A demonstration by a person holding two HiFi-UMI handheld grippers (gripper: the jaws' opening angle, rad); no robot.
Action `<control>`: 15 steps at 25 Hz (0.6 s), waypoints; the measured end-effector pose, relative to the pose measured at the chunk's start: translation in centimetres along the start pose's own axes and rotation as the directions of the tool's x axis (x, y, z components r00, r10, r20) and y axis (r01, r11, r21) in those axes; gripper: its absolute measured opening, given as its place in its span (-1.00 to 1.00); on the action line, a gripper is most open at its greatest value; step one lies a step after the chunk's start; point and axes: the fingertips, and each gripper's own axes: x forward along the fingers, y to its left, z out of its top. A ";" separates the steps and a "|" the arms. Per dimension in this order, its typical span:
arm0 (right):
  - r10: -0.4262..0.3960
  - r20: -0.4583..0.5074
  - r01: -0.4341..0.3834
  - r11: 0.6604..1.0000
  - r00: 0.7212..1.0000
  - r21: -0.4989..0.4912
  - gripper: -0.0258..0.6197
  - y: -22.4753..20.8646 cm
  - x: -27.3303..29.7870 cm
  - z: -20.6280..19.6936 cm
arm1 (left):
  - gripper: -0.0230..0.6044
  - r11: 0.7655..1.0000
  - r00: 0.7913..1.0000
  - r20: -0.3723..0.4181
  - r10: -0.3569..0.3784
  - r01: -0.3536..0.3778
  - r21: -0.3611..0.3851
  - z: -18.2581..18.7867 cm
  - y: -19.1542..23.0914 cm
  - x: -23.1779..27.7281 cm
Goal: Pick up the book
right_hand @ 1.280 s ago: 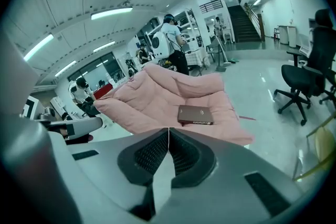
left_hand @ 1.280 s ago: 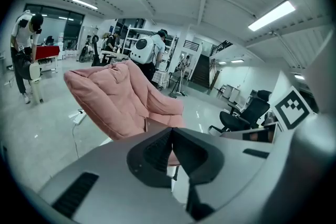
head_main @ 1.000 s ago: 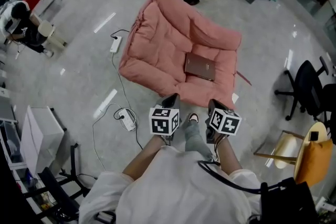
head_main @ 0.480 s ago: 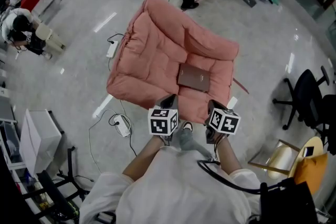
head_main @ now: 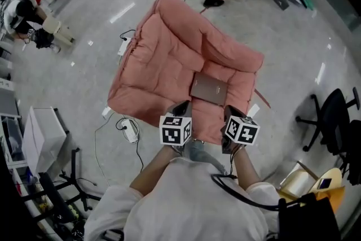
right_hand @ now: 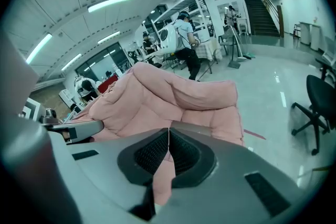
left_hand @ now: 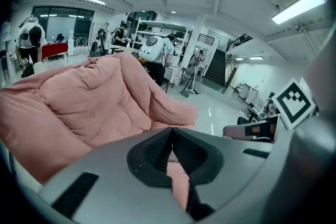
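A brown book (head_main: pixel 208 89) lies flat on the seat of a large pink cushioned lounger (head_main: pixel 163 59) on the floor. My left gripper (head_main: pixel 183 104) hovers over the lounger's near edge, just short of the book, and its jaws are shut on nothing (left_hand: pixel 171 131). My right gripper (head_main: pixel 230 112) is beside it at the book's near right, also shut and empty (right_hand: pixel 168 131). In both gripper views the pink lounger (left_hand: pixel 89 102) (right_hand: pixel 173 94) fills the space ahead, and the jaws hide the book.
A power strip with cables (head_main: pixel 131 131) lies on the floor left of the lounger, and another (head_main: pixel 124 46) lies farther back. A white cabinet (head_main: pixel 38 141) stands at the left and a black office chair (head_main: pixel 333 115) at the right. People stand and sit at the back.
Both grippers have moved forward together toward the pink lounger, from over the floor to its near edge. The book is now closer to them. Both stay shut.
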 end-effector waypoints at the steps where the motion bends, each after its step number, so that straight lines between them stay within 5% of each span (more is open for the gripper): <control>1: 0.008 -0.001 -0.008 1.000 1.000 -0.004 -0.83 0.0 0.4 0.3 | -0.90 1.000 1.000 0.000 0.005 -0.005 0.002 0.2 0.1 0.3; 15: 0.051 -0.185 -0.063 0.996 0.981 -0.060 -0.82 1.5 9.2 -3.2 | -0.90 0.993 0.992 -0.120 0.035 -0.048 -0.106 -3.3 4.4 5.4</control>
